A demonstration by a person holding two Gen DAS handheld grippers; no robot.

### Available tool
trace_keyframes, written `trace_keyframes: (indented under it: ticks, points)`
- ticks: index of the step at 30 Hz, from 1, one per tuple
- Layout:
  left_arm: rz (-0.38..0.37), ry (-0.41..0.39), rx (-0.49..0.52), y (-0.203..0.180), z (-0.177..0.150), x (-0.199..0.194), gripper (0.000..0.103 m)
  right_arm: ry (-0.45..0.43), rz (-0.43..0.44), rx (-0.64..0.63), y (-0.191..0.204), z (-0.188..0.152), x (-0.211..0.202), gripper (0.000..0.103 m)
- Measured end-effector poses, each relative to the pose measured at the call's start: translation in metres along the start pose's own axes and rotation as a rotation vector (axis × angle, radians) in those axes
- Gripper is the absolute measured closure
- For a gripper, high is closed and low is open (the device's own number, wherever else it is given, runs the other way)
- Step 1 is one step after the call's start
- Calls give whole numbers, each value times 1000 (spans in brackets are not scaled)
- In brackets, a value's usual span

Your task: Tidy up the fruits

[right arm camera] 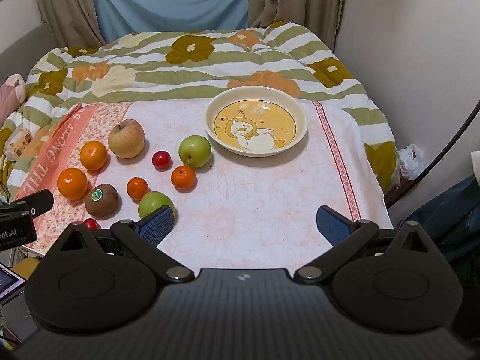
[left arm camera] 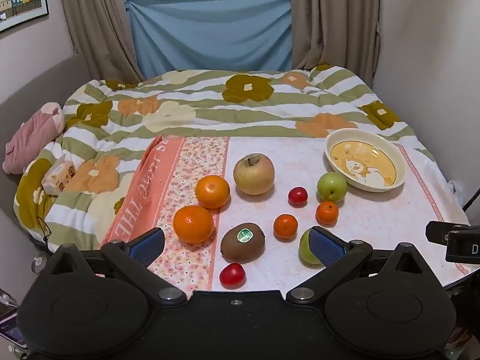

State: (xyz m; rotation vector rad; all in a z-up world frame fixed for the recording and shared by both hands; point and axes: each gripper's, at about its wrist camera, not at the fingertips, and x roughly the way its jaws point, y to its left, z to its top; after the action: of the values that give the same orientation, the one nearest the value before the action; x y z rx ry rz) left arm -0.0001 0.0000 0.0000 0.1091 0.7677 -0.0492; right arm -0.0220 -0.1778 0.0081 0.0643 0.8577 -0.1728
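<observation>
Several fruits lie on a pink cloth: a large apple, two oranges, a kiwi, two small tangerines, two cherry tomatoes, and two green fruits. An empty cream plate with a duck picture stands at the back right. My left gripper is open above the near fruits, over the kiwi. My right gripper is open over bare cloth, its left pad next to a green fruit.
The cloth lies on a board on a flower-patterned quilt. A tissue pack and a pink plush toy lie to the left. Walls stand close on the right; curtains hang behind.
</observation>
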Motion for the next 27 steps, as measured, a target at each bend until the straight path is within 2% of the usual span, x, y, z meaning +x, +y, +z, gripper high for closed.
trace_keyframes:
  ticks: [3, 27]
  points:
    - [-23, 15, -19, 1, 0, 0, 0, 0, 1, 1, 0, 0, 1, 0]
    - [2, 6, 14, 0, 4, 2, 0, 11, -4, 23, -3, 1, 5, 0]
